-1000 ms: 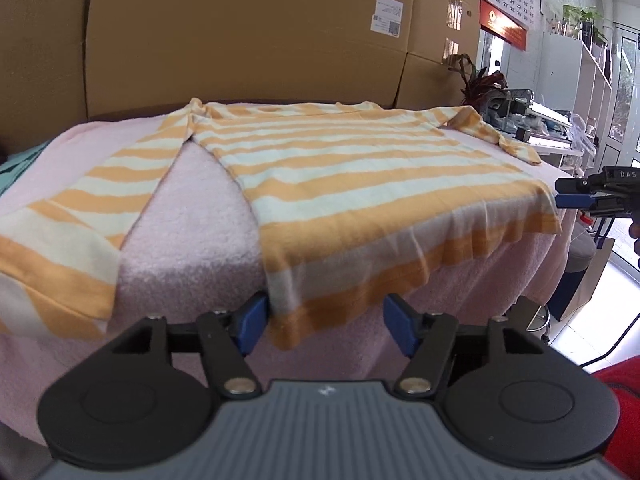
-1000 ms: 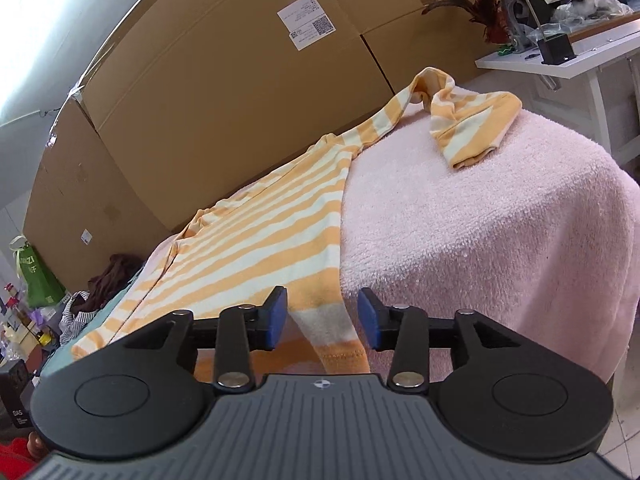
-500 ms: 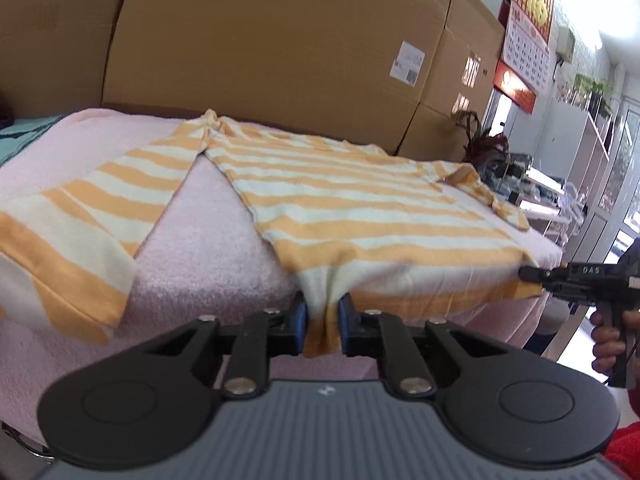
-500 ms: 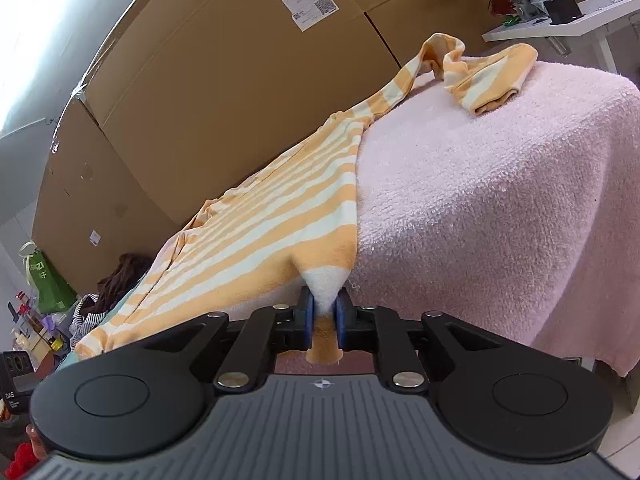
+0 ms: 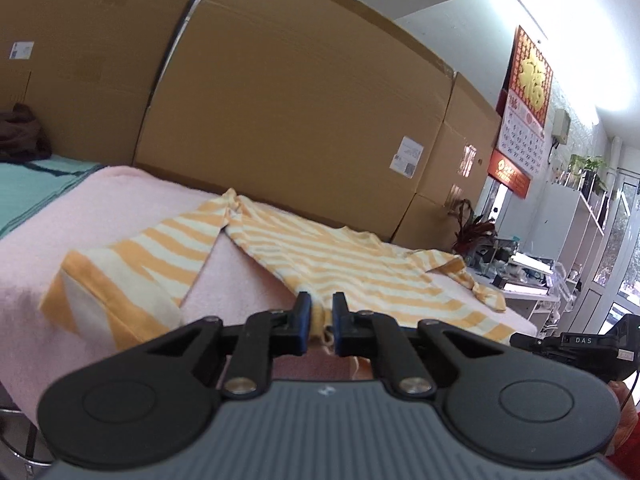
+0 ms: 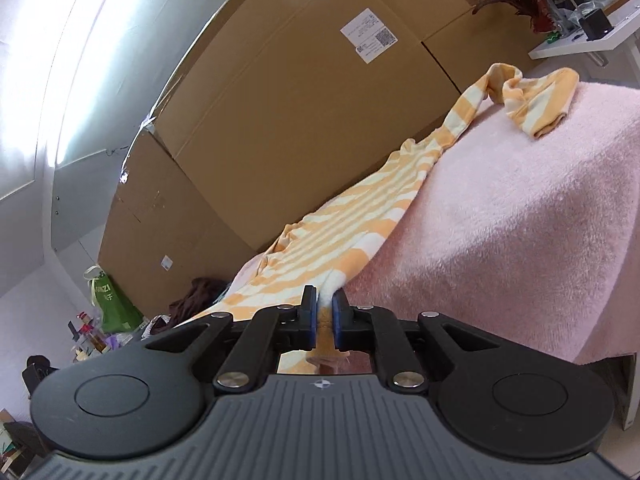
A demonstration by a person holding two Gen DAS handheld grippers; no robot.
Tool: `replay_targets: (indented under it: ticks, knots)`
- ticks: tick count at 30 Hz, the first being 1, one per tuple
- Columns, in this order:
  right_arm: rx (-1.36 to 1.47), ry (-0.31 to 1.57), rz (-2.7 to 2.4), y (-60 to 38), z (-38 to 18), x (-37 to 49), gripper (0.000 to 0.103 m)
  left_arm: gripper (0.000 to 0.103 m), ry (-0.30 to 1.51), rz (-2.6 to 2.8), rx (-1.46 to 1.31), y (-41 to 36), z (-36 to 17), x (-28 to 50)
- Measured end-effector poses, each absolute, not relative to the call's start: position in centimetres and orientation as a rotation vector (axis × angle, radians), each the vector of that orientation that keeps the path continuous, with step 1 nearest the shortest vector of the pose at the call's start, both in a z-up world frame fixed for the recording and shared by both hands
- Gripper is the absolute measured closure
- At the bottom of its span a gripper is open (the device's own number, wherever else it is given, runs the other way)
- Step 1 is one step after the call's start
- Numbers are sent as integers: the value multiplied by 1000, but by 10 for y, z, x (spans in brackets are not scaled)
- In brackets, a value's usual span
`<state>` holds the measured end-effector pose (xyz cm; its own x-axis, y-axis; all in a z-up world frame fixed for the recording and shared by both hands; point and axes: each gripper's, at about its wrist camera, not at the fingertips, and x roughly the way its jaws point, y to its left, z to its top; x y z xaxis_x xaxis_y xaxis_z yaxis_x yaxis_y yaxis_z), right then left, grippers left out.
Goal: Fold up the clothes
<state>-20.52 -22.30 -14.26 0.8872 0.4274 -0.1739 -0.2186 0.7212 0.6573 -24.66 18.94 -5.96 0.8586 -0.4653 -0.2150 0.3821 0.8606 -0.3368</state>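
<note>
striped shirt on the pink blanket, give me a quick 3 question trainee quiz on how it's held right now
1. True or false: the left gripper is open and clear of the striped shirt.
2. What does the right gripper clamp? A) a sleeve cuff B) the shirt's hem corner C) the pink blanket
3. Fill in: the sleeve nearest the left gripper lies ___ on the blanket.

Key: 1 false, it is shut on the hem; 2 B; 3 flat

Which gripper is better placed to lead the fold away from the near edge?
Neither clearly: left gripper and right gripper are each shut on a bottom hem corner of the striped shirt, so they should probably lift together.
</note>
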Motion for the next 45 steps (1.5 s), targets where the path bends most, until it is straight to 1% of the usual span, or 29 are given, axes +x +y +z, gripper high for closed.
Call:
replay_targets:
  ticks: [5, 7, 12, 15, 16, 17, 18, 19, 20, 22, 23, 24, 25, 26, 27, 28, 29, 30, 31, 32, 33, 34, 35, 36, 37, 38, 41, 44, 45]
  knots:
    - [715, 428, 233, -223, -168, -195, 94, 98, 336, -435, -271, 187, -73, -251]
    - [733, 424, 226, -229, -172, -199, 94, 103, 352, -428, -263, 185, -78, -253]
    - [708, 407, 242, -230, -170, -207, 94, 103, 391, -411, -244, 182, -91, -257]
    - [671, 418, 219, -228, -173, -210, 93, 100, 408, -374, -213, 180, -98, -255]
    - [659, 421, 211, -228, -174, -210, 93, 97, 412, -357, -200, 179, -99, -253]
    - [638, 425, 198, -227, -175, -211, 92, 93, 420, -332, -198, 180, -102, -247]
    - [594, 428, 169, -224, -175, -211, 89, 80, 426, -325, -200, 182, -104, -241]
    - [555, 430, 145, -220, -175, -212, 83, 64, 431, -319, -203, 183, -107, -235]
    - [527, 430, 134, -218, -174, -213, 69, 58, 444, -324, -210, 183, -109, -228]
    - [501, 409, 140, -216, -172, -214, 55, 47, 454, -349, -208, 179, -110, -219]
    - [504, 390, 142, -217, -170, -216, 56, 43, 460, -361, -208, 177, -110, -214]
    - [510, 373, 139, -218, -168, -216, 56, 34, 453, -377, -212, 174, -110, -212]
    - [517, 354, 135, -219, -166, -215, 54, 21, 446, -394, -216, 172, -110, -210]
    - [530, 337, 134, -221, -165, -213, 47, 16, 438, -410, -220, 169, -109, -208]
    - [538, 330, 142, -222, -164, -208, 41, 13, 441, -423, -231, 168, -110, -204]
    - [547, 323, 150, -223, -163, -203, 33, 18, 444, -420, -224, 164, -110, -201]
    - [553, 319, 159, -224, -163, -198, 33, 27, 448, -415, -217, 161, -110, -197]
    - [554, 319, 171, -223, -163, -192, 33, 55, 461, -391, -186, 156, -110, -192]
    - [553, 310, 173, -221, -164, -189, 34, 80, 485, -381, -169, 153, -111, -186]
    - [550, 298, 168, -220, -166, -185, 39, 84, 495, -387, -181, 154, -113, -184]
    - [549, 297, 162, -219, -167, -181, 43, 90, 504, -393, -194, 155, -114, -183]
    - [558, 321, 159, -221, -170, -176, 59, 94, 497, -396, -192, 156, -114, -185]
    - [566, 344, 156, -222, -173, -171, 84, 95, 490, -398, -189, 156, -114, -187]
    - [578, 365, 157, -223, -175, -168, 93, 96, 483, -400, -186, 156, -114, -189]
    - [595, 373, 164, -225, -177, -169, 96, 97, 470, -394, -171, 156, -111, -195]
    - [597, 367, 165, -226, -177, -173, 96, 98, 457, -388, -156, 155, -109, -201]
    - [525, 338, 167, -222, -171, -190, 97, 99, 409, -390, -159, 158, -100, -222]
    - [515, 284, 201, -221, -164, -209, 97, 100, 366, -375, -166, 164, -93, -241]
    - [521, 271, 208, -222, -162, -212, 97, 100, 378, -366, -166, 166, -96, -239]
